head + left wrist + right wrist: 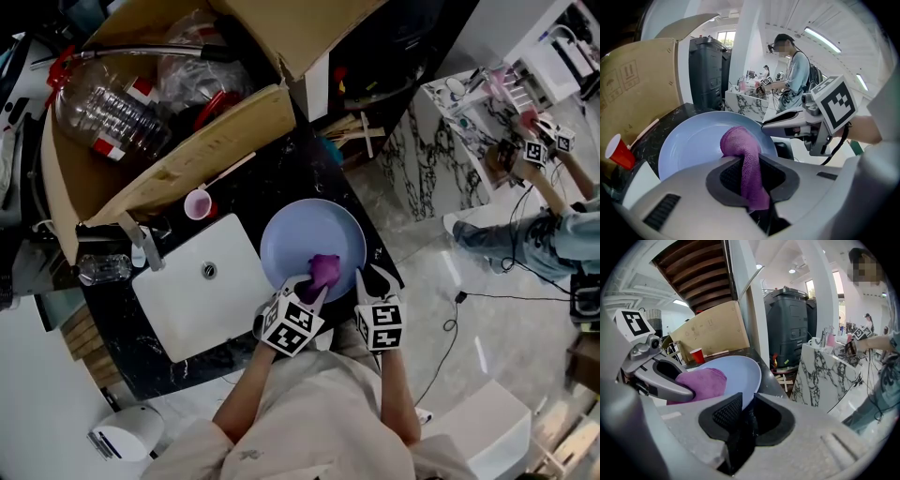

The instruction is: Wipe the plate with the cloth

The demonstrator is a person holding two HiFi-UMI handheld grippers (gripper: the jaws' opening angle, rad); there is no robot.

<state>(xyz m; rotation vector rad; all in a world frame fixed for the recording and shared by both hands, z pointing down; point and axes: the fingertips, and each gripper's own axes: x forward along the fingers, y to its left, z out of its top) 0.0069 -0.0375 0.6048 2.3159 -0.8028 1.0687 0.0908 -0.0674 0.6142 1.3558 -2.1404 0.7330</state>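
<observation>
Closest in, at 6 o'clock of the head view: pale sleeves [246, 398] reaching up into both claws. Left claw [312, 289] clenched on a purple cloth [325, 270], with the bunched end pressed onto the near part of a pale blue plate [300, 234]. From the left gripper view, cloth pinched between the dark pads and trailing down through them. Right claw [371, 281] just at 3 o'clock of the left one, clamped on the plate's near right rim. In the right gripper view, rim wedged edge-on between closed pads. Cannot tell whether the plate lies flat or slightly lifted.

Beyond the claws, plate over a black worktop [272, 178], just at 3 o'clock of a white sink [187, 305]. Red cup [198, 204] at 10 o'clock of the plate, just past the sink's far edge, lying beside a thin wooden stick [230, 172]. Farther, toward 11 o'clock, an open cardboard box [216, 141] holding a clear plastic bottle [108, 112]. Far off at 3 o'clock, another person [553, 234] on a pale glossy floor [441, 281], well apart from the worktop.
</observation>
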